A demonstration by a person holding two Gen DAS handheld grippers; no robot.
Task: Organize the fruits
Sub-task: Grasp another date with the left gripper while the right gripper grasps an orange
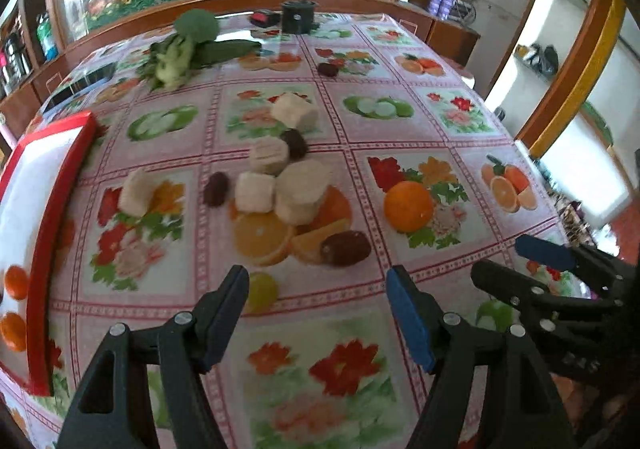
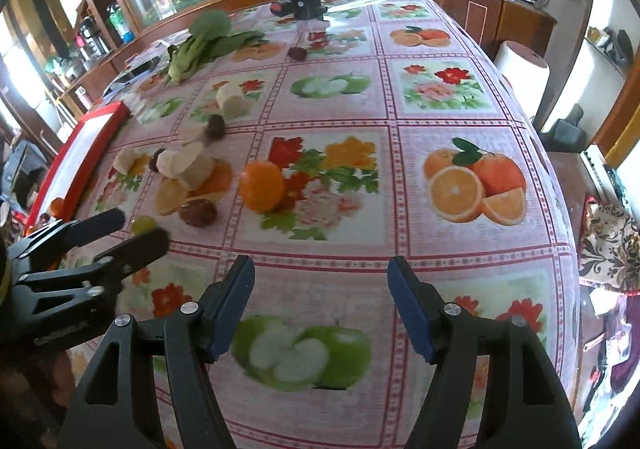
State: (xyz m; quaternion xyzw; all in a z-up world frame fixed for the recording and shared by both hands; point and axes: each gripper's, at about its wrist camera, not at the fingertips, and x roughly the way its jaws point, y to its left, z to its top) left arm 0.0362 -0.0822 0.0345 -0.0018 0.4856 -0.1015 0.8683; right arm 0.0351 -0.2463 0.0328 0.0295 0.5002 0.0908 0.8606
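On the surface (image 1: 400,129) lie five pale banana pieces (image 1: 294,111), four dark dates (image 1: 345,247), one orange (image 1: 408,205), one green grape (image 1: 262,291).

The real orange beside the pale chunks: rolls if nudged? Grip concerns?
The orange looks round, so it would probably roll on the flat tablecloth. Its skin looks firm, likely tolerating a squeeze. Its width probably needs wide jaws.
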